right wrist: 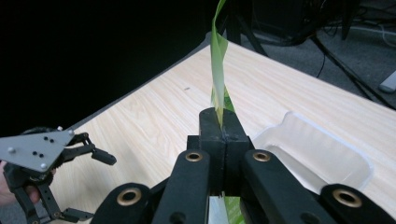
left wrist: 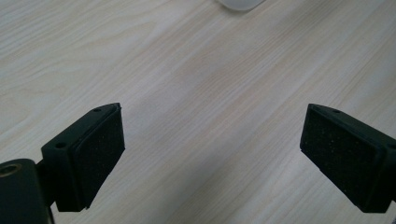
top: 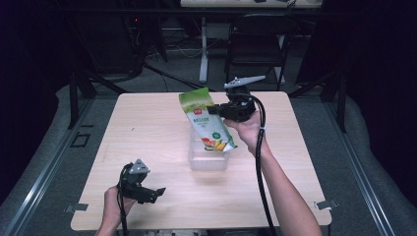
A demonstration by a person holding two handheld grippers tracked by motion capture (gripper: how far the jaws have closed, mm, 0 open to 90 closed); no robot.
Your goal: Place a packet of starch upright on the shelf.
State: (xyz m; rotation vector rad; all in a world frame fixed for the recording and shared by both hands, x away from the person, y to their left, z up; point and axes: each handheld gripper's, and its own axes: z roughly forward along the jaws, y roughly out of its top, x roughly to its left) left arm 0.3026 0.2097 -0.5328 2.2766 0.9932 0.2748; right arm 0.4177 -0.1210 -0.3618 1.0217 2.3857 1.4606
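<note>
A green and white snack bag (top: pixel 204 118) hangs tilted over the middle of the table, its lower end above a clear plastic container (top: pixel 209 158). My right gripper (top: pixel 220 110) is shut on the bag's right edge. In the right gripper view the two jaws (right wrist: pixel 219 122) are pressed together on the thin green bag (right wrist: pixel 217 56), and the container (right wrist: pixel 317 156) lies to the right below. My left gripper (top: pixel 153 193) rests low near the table's front left, open. In its own view the pads (left wrist: pixel 100 144) stand wide apart over bare wood with nothing between them.
The light wooden table (top: pixel 147 128) has bare surface to the left and right of the container. A corner of the container (left wrist: pixel 240 3) shows at the top of the left gripper view. Behind the table stand a dark chair (top: pixel 258 39) and desk legs.
</note>
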